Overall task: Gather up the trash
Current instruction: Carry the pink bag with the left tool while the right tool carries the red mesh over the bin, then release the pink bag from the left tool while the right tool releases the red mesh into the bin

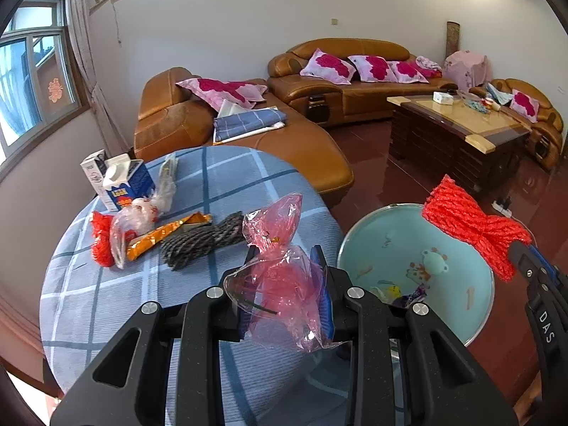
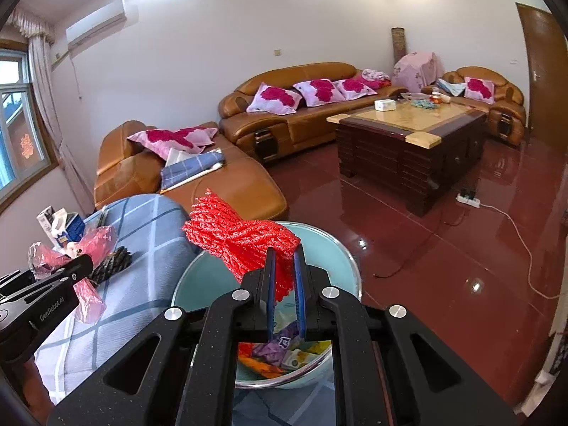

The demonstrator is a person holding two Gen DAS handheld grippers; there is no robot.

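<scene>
Hand-held gripper on the right (image 2: 284, 266) pinches a bundle of red cord (image 2: 241, 238) above the pale blue basin (image 2: 198, 277), where wrappers already lie, while the left hand-held gripper (image 1: 287, 266) clamps a crumpled pink plastic bag (image 1: 280, 277) over the edge of the cloth-covered counter (image 1: 227, 177). More trash waits on the counter: a grey cord bundle (image 1: 202, 239), an orange wrapper (image 1: 163, 236), a second red bundle (image 1: 101, 239) and a milk carton (image 1: 124, 184). Judging by the hold, the cord's long free end could catch the basin rim and spill onto the floor; the slippery bag, loosely held, might slide out before reaching the basin.
</scene>
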